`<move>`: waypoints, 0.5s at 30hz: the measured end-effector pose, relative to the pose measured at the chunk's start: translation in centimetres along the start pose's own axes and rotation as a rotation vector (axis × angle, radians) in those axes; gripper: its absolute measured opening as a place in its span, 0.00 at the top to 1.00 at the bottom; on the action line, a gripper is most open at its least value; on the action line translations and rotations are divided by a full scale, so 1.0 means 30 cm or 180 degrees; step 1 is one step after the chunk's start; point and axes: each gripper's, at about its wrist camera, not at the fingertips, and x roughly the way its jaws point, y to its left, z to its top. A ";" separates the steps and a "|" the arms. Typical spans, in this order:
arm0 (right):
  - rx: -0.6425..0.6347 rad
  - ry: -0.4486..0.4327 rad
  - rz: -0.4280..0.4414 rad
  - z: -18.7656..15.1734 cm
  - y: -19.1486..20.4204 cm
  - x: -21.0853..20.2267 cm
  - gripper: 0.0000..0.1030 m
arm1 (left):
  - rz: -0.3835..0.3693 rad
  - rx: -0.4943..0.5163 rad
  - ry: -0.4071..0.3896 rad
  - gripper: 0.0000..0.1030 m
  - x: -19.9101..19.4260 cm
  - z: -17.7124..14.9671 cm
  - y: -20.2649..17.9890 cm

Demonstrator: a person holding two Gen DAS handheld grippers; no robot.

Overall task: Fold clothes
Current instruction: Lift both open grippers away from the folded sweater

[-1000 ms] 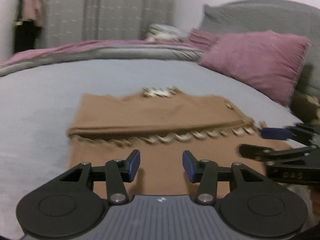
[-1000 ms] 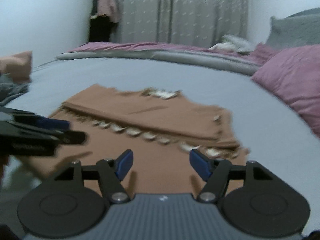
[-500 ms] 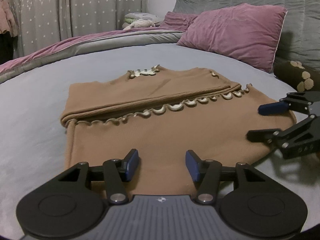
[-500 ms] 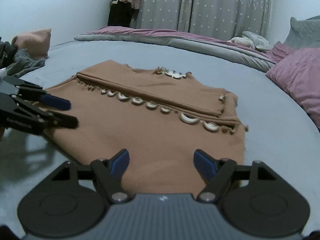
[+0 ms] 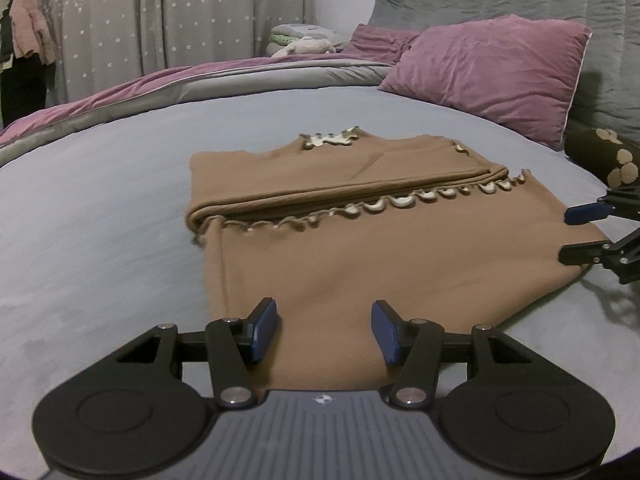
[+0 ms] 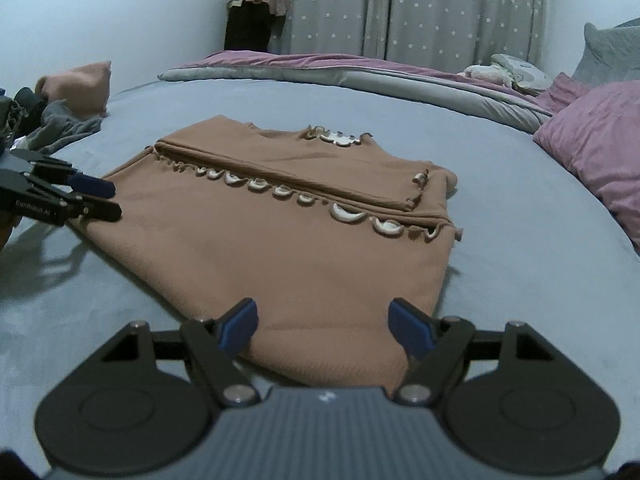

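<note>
A brown garment (image 5: 352,240) lies flat on the grey-blue bed sheet (image 5: 100,208), partly folded: its far portion is doubled over toward the near side, and a scalloped cream trim (image 5: 400,204) runs across the fold line. In the left wrist view the garment occupies the centre, its near hem reaching 6 o'clock between the fingers of the left gripper (image 5: 324,330), whose jaws stand apart and hold nothing. The right gripper (image 5: 568,236) enters at 3 o'clock at the garment's corner; its jaws are likewise parted, and whether the lower finger touches the cloth cannot be told. In the right wrist view the right gripper (image 6: 322,326) spans the near hem at 6 o'clock, empty. A purple pillow (image 5: 488,76) lies at 2 o'clock against a grey headboard (image 5: 520,0). A heap of grey and pink clothing (image 6: 68,100) sits at 10 o'clock at the bed's edge. No container is in view.
</note>
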 end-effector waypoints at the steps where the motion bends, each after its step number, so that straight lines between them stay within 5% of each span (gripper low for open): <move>1: -0.0006 0.0005 0.0006 0.000 -0.001 -0.002 0.27 | 0.0008 -0.0009 0.0002 0.49 -0.004 -0.002 0.007; 15: 0.0065 0.0204 -0.0070 0.014 -0.009 -0.043 0.20 | 0.0044 -0.0110 0.0130 0.49 -0.059 0.010 0.026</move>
